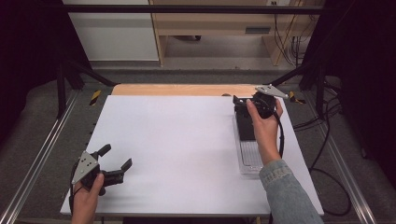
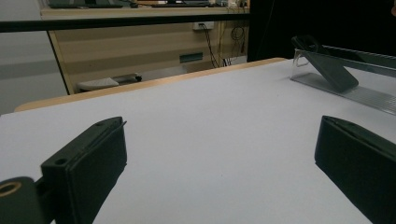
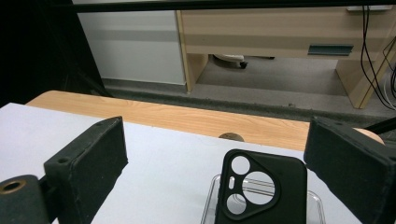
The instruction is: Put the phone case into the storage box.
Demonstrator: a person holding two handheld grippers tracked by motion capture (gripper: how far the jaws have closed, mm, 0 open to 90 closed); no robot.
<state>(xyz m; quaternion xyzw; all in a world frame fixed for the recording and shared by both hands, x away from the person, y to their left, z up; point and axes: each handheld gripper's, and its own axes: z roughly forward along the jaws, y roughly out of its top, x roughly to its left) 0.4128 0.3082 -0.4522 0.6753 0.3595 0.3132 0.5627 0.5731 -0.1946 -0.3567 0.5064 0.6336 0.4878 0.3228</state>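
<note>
Your white table (image 1: 187,149) carries a clear plastic tray (image 1: 250,161) toward three o'clock, with the black phone case (image 3: 261,191) propped in its far end. Your right gripper (image 1: 245,103) hovers over that case, jaws spread wide and grasping nothing — your left gripper (image 1: 116,161) waits at seven o'clock, equally released.

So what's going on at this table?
A person holds a pair of tongs in each hand. The right tongs hover, open, over a black phone case that leans in a clear plastic tray at the table's right side. The left tongs wait, also open, near the front left corner of the white table.
</note>
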